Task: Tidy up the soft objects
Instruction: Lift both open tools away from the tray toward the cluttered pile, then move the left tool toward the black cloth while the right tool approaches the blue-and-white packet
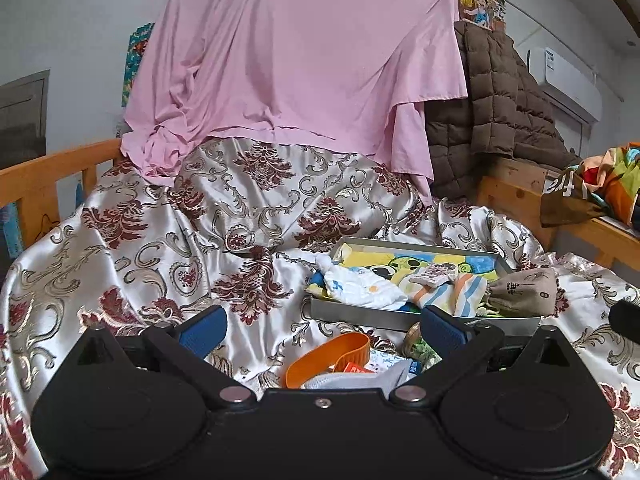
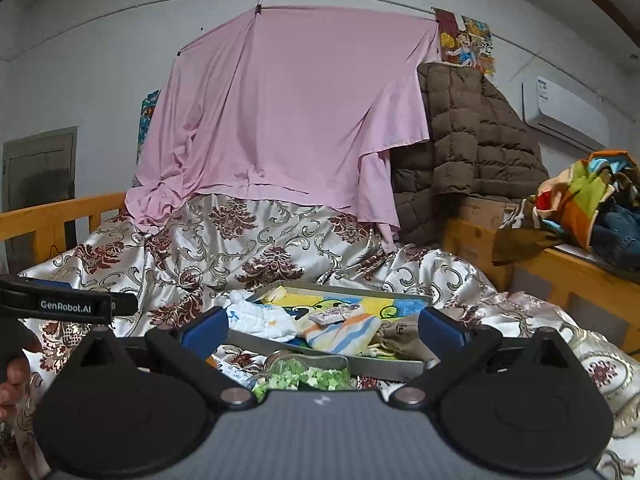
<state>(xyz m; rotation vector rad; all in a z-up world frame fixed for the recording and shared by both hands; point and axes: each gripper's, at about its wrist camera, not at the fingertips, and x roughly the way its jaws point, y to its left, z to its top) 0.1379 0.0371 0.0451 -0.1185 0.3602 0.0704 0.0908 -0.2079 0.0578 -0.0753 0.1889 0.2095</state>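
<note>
We hold both grippers low over the bed, above the silver damask bedspread [image 1: 248, 216]. Our left gripper [image 1: 322, 330] has its jaws spread wide with nothing between them, and our right gripper [image 2: 322, 328] is likewise wide and empty. The grey tray [image 1: 360, 314] lies on the bedspread just ahead of both. In it, a white baby garment [image 1: 360, 286] drapes over the tray's left edge, a striped cloth [image 1: 456, 294] lies near its front edge, and a small patterned pouch [image 1: 434, 272] rests on top near the middle. A beige drawstring bag [image 1: 524, 292] hangs over the tray's right front corner. On the bedspread in front of the tray sit an orange strap [image 1: 328, 354] and a bag of green bits [image 2: 304, 374]. A pink sheet [image 1: 296, 60] hangs at the far edge of the bed, beside a brown quilted coat [image 1: 496, 112].
</note>
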